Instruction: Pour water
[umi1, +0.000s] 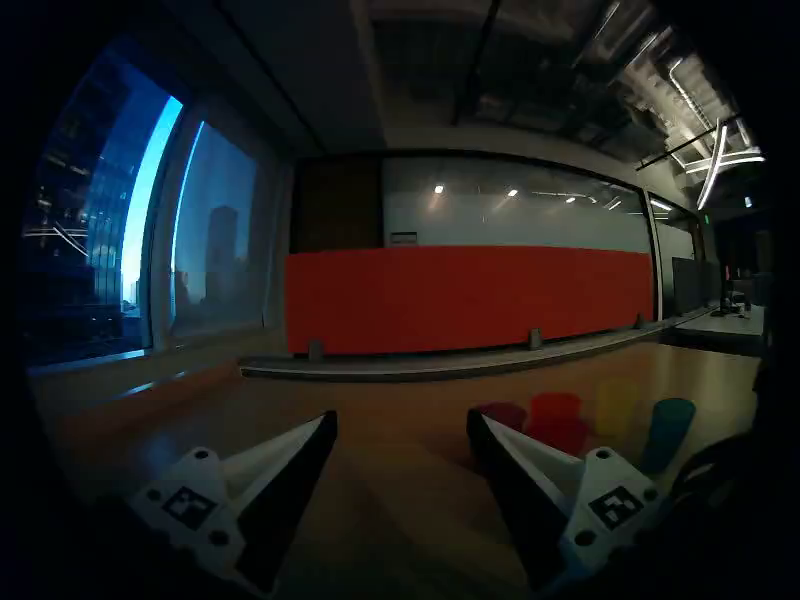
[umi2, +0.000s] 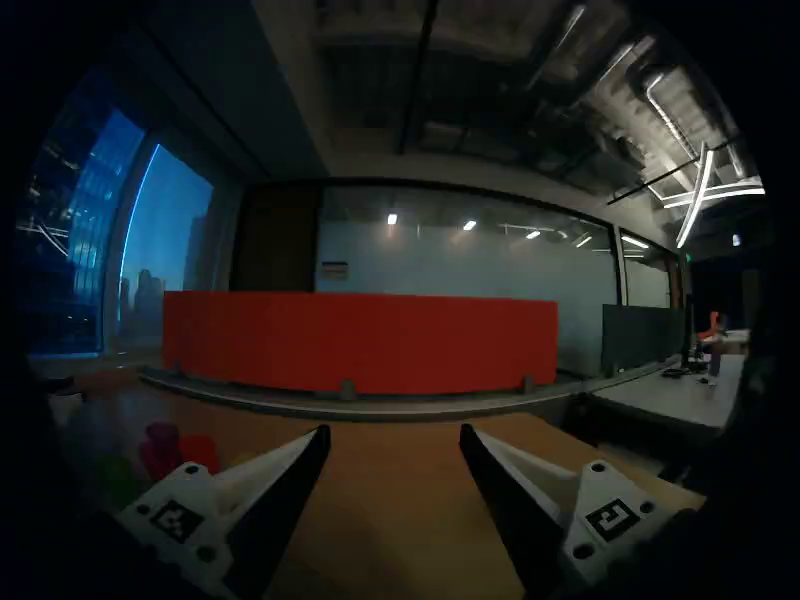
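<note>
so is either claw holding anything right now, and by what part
Nothing is held. The left claw and the right claw are both open and empty; the coloured cups stand on the table, apart from both.

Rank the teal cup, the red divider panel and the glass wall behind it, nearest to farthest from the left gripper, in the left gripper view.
1. The teal cup, on the table, right of the left gripper.
2. The red divider panel, along the table's far edge.
3. The glass wall, behind the panel.
</note>
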